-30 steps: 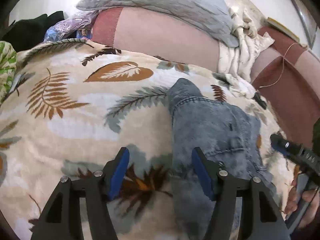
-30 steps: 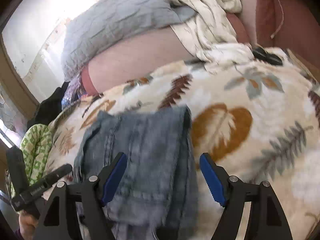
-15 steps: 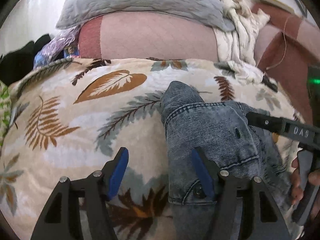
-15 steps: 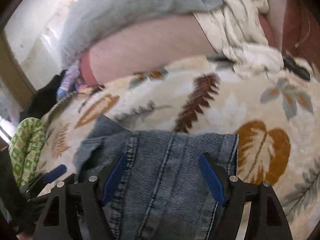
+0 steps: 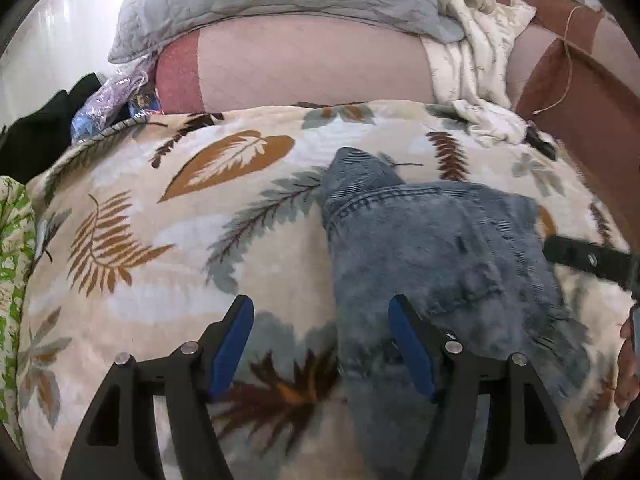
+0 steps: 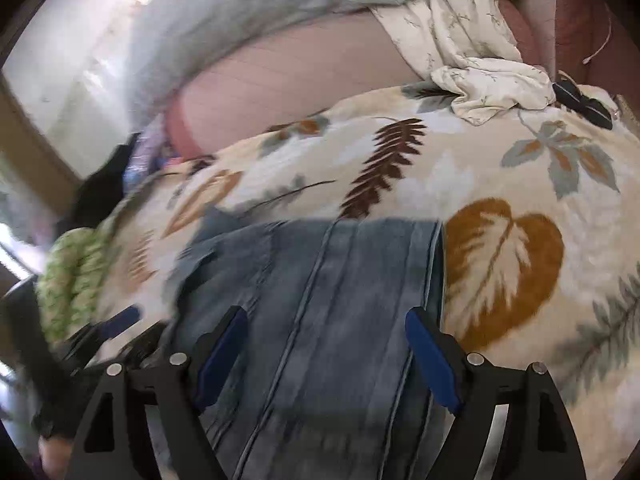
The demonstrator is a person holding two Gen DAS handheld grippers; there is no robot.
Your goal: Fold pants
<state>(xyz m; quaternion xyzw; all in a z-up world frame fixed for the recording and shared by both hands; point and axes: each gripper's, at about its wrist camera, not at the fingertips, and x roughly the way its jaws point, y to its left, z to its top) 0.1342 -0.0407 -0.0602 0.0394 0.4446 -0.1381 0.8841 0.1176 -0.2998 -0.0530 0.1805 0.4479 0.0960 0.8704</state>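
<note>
Left wrist view: left gripper [image 5: 320, 344] agape, low centre, jeans [image 5: 440, 260] lower right on leaf-print blanket [image 5: 160, 280]. Right gripper [image 6: 326, 354] likewise spread (nothing clamped), low over jeans.

Black tongs [image 5: 320, 350], blue pads [image 5: 230, 354], silver screws [image 5: 187, 347].

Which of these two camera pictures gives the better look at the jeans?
The left wrist view: the jeans lie nearly whole on the leaf-print blanket, with the stitched band clear. The right wrist view shows only a blurred stretch of denim filling its lower middle.
</note>
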